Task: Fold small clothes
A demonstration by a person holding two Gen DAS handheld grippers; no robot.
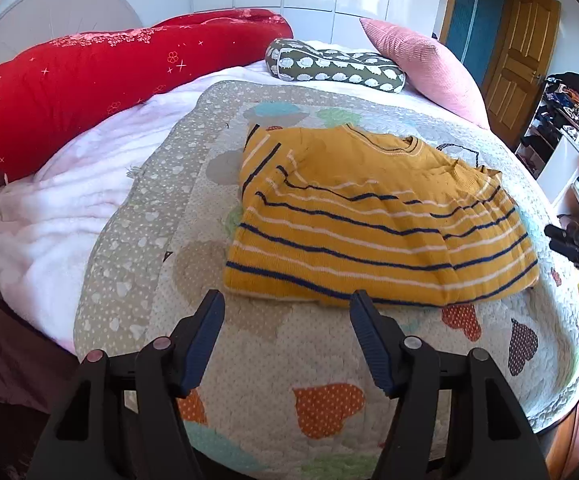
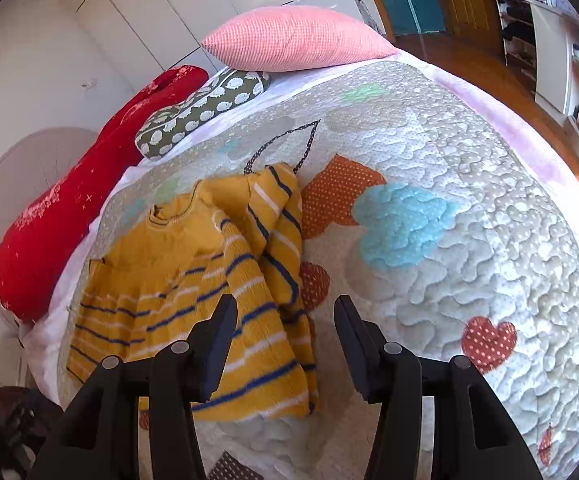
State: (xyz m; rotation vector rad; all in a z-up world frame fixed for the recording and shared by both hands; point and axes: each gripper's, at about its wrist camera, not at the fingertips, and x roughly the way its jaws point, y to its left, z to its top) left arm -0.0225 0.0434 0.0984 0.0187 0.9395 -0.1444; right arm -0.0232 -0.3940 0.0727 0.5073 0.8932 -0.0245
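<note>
Yellow striped sweater [image 1: 373, 220] lies with sleeves folded in on a heart-patterned quilt [image 1: 329, 396]; left gripper [image 1: 287, 304] and right gripper [image 2: 285, 308] hover at its hem, jaws wide apart, empty.

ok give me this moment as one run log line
left hand-held gripper: open, empty | right hand-held gripper: open, empty | yellow striped sweater: flat on quilt, sleeves folded in | phase: mid-fold
</note>
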